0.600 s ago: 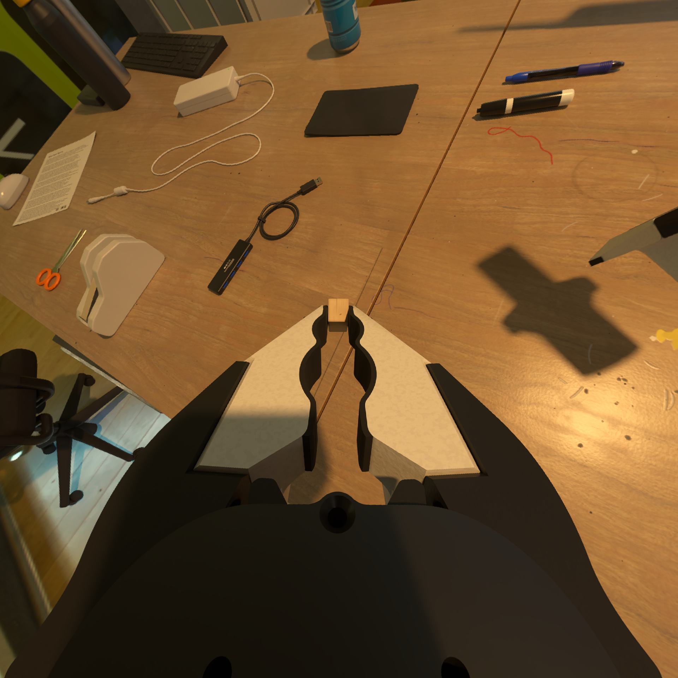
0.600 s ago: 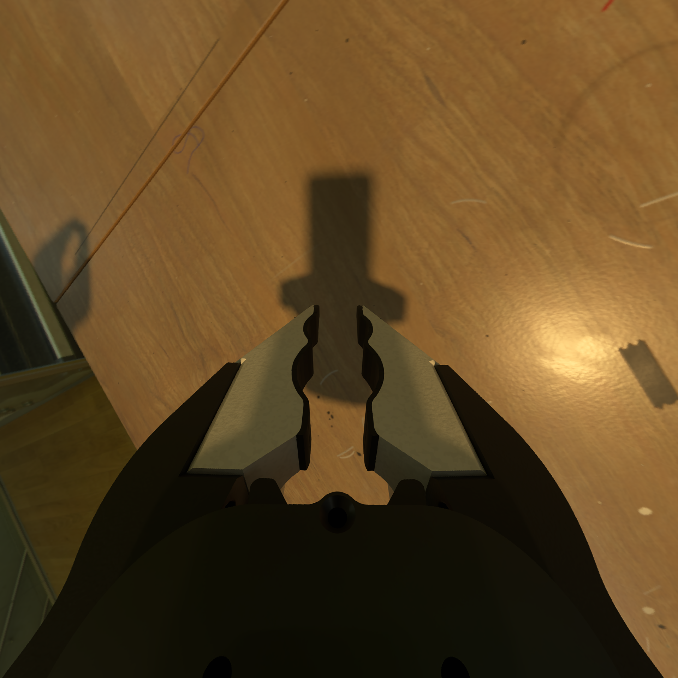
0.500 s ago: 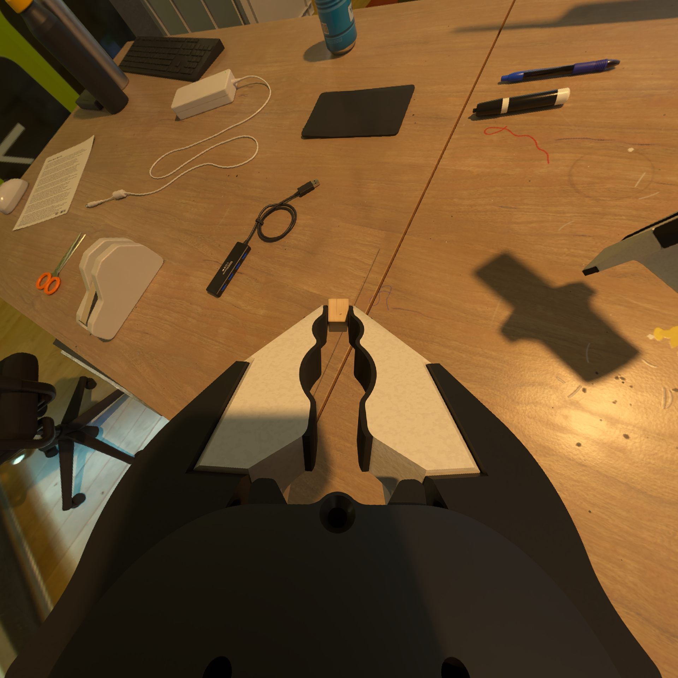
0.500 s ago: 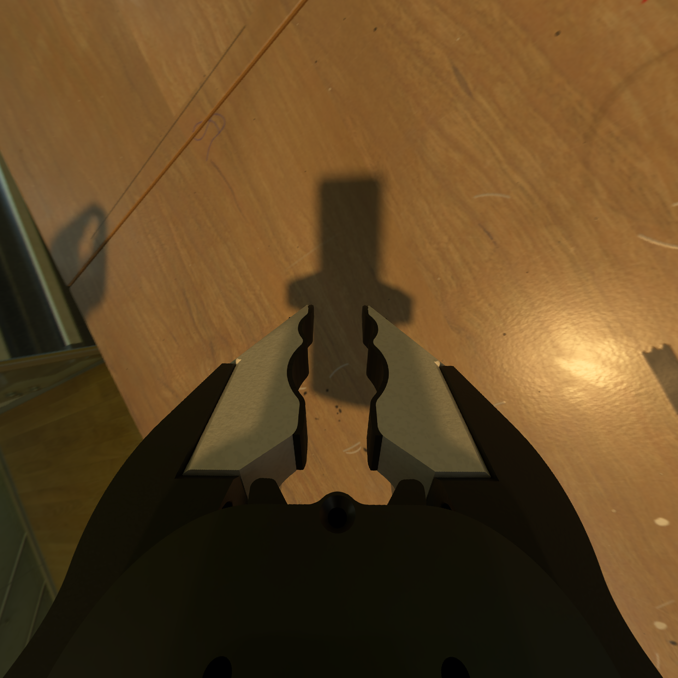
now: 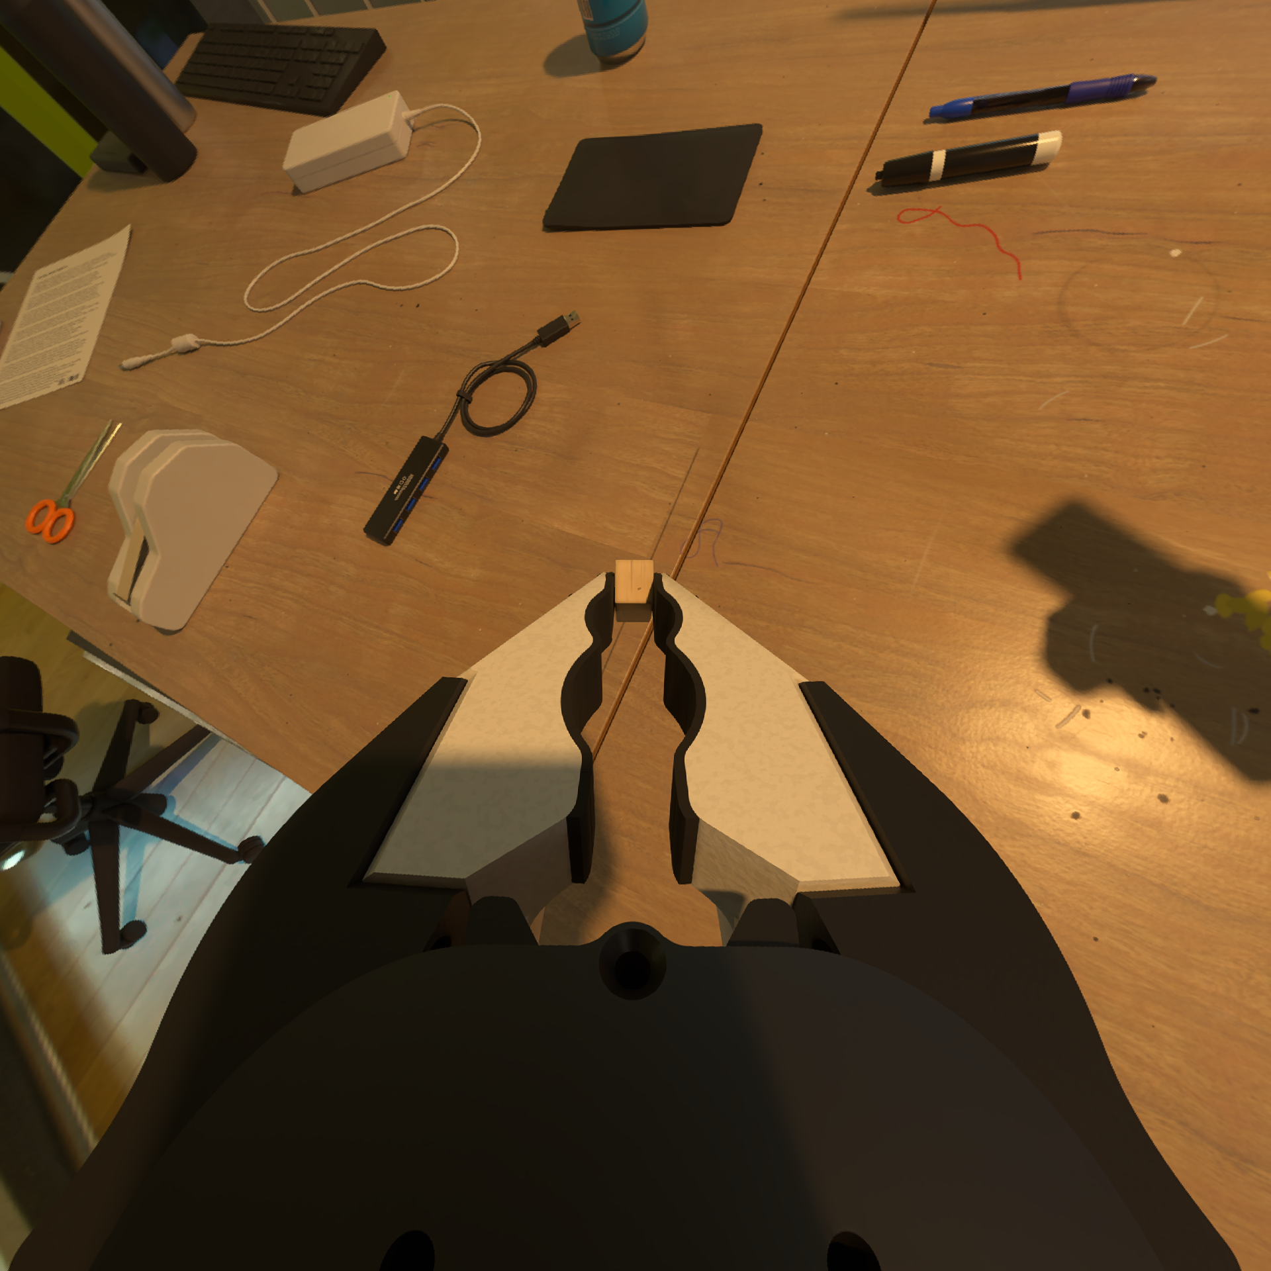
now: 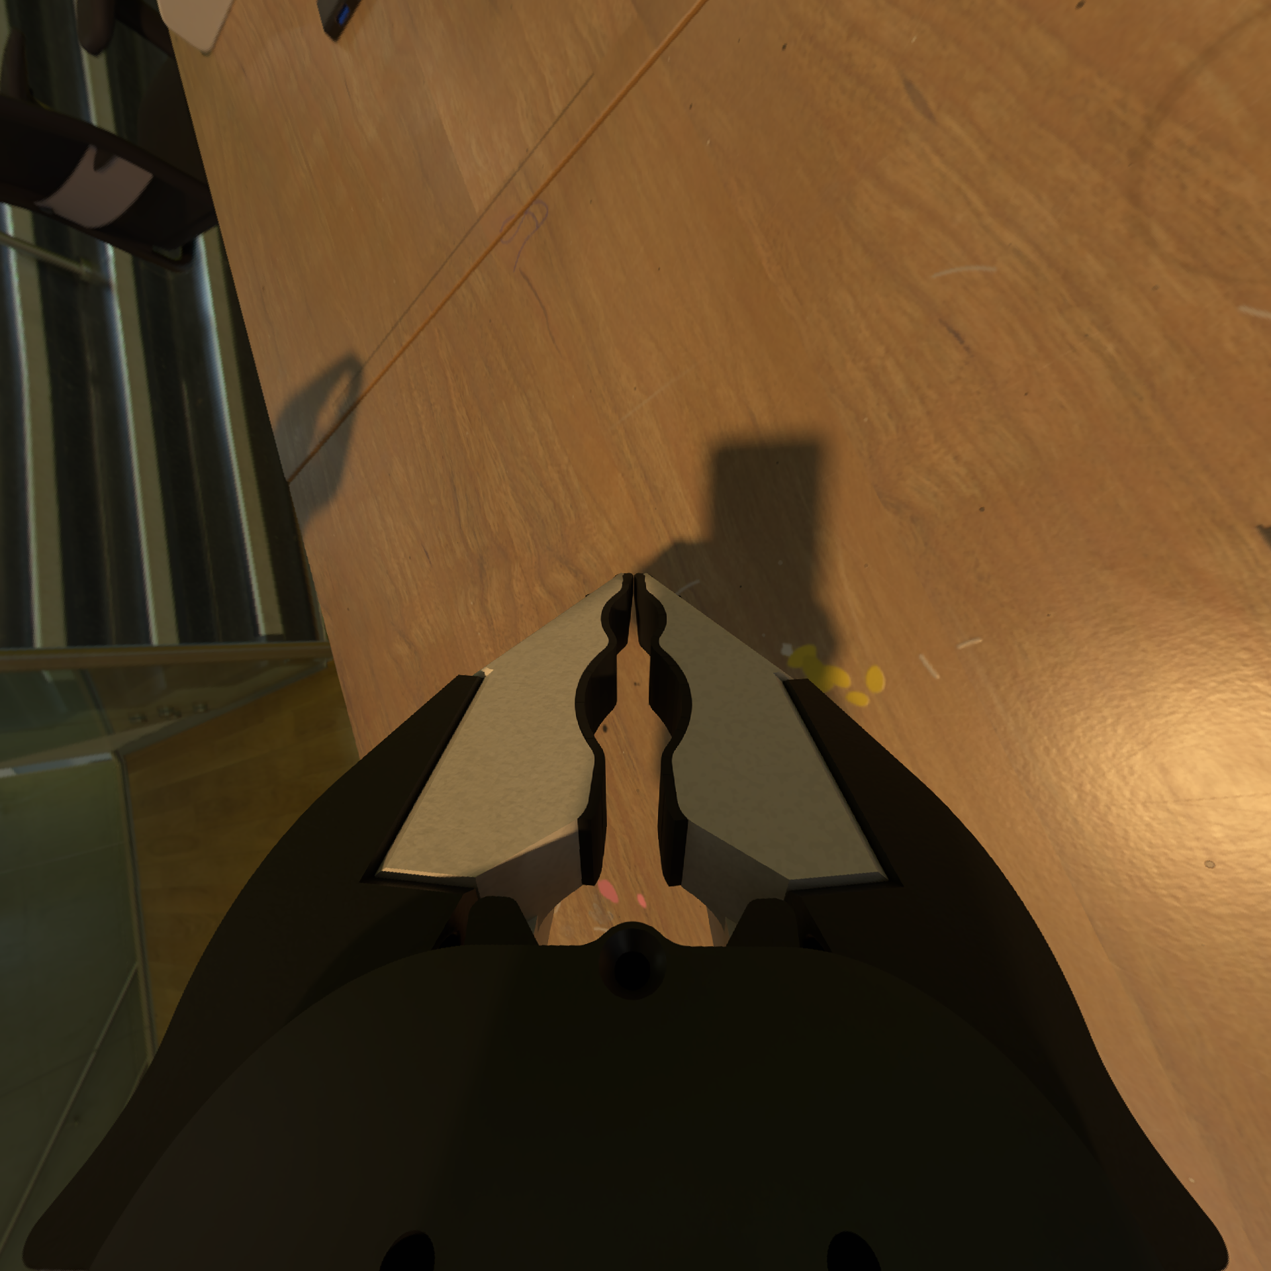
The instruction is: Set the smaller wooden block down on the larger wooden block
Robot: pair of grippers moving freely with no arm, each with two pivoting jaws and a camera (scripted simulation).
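Note:
My left gripper (image 5: 633,584) is shut on the smaller wooden block (image 5: 633,579), a pale cube pinched at the fingertips, held above the wooden table (image 5: 894,481) over the seam between two desktops. My right gripper (image 6: 633,580) is shut with its fingertips together and nothing between them, above bare tabletop near the table's left edge. The larger wooden block is not in either view. The right gripper does not show in the left wrist view, only its shadow.
On the table's left half lie a black USB hub (image 5: 406,498), a white dispenser (image 5: 182,523), orange scissors (image 5: 51,516), a black pad (image 5: 653,177) and a charger (image 5: 347,141). A marker (image 5: 970,159) and pen (image 5: 1038,95) lie far right. A yellow pushpin (image 6: 835,677) lies beside my right fingers.
My right gripper has closed from open and has moved out of the left wrist view; its own view now shows more of the table edge. My left gripper still holds the block.

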